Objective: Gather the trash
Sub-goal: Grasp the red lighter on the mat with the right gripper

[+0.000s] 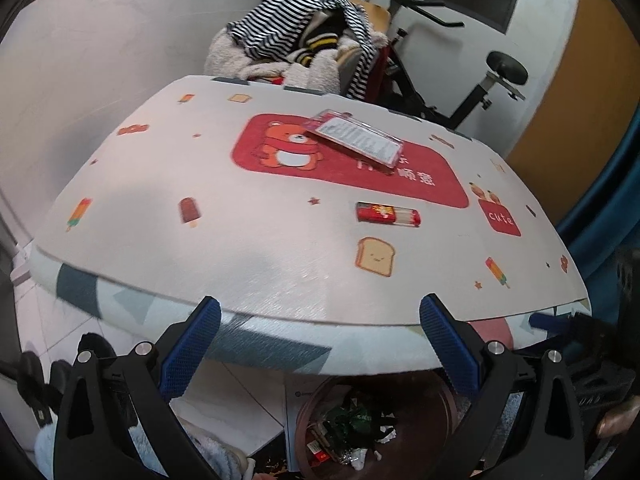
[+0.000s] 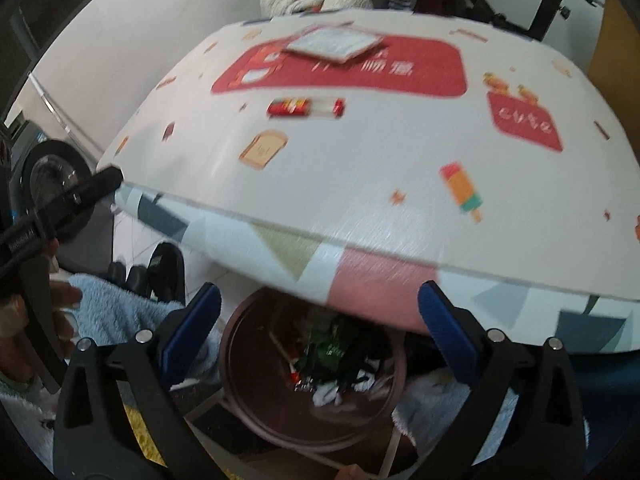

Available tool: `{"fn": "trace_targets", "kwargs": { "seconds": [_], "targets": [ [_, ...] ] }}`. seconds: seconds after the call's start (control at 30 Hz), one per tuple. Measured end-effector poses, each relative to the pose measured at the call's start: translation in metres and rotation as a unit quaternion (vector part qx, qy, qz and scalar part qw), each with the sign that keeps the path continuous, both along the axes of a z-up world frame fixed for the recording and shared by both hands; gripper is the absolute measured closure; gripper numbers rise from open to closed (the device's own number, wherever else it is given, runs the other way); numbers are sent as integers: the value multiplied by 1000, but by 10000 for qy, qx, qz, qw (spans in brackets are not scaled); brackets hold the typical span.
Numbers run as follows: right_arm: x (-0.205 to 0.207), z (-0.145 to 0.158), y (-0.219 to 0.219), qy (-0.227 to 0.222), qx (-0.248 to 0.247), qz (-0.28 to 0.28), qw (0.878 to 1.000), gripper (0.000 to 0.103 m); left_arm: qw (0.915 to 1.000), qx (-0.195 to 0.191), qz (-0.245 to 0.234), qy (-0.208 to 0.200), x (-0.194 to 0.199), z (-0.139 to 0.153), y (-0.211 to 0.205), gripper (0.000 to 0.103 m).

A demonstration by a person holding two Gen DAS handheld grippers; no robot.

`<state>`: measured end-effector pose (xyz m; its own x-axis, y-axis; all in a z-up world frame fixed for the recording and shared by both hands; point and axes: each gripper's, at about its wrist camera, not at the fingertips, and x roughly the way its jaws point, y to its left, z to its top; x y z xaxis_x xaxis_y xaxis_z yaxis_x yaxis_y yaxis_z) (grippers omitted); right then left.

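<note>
A: Setting: small room, white wall, clothes heaped on a chair (image 1: 296, 48) behind a table (image 1: 168, 184) covered with a cartoon-print mat. A brown bin (image 2: 248, 392) sits on the floor under the near table edge.

B: Trash status?

A: Bin already holds wrappers and paper scraps. On the table: a red packet (image 1: 388, 214) near the middle front, and a flat clear-plastic pack (image 1: 354, 138) lying further back on the red bear panel. The two are well apart.

B: Grippers?

A: Right hand-held gripper (image 2: 320, 312) hangs over the bin, jaws wide apart, nothing between them. Left hand-held gripper (image 1: 320, 320) is at the table's near edge, jaws also spread, empty.

B: Step in hand?

A: Judged: between items, with a drop into the bin apparently complete. The next move calls for a reach across the table to the red packet, the closer piece, with the jaws lined up across its narrow side.
</note>
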<state>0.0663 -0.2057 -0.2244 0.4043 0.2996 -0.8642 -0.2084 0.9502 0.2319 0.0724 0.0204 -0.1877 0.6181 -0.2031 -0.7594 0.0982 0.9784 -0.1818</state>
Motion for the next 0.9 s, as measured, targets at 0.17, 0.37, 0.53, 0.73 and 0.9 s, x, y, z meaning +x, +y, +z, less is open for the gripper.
{"fn": "trace_targets", "kwargs": {
  "seconds": [0.17,0.37,0.53,0.73,0.9],
  "targets": [
    [17,6,-15,-86,58,-217,9997,6,9993,-35,-296,246,28,-7,-18,6],
    [35,7,-29,-82,36,-450,9989,6,9973,-484,-229,501,64,-17,-25,6],
    [56,9,-18,-391,-263,202,9987,6,9976,-589,28,367,79,-11,-19,6],
    [103,-1,5,-427,-316,626,9966,7,9964,-604,511,318,86,-8,17,8],
    [135,-18,26,-115,175,0,9998,6,9913,-733,1048,306,82,-10,58,13]
  ]
}}
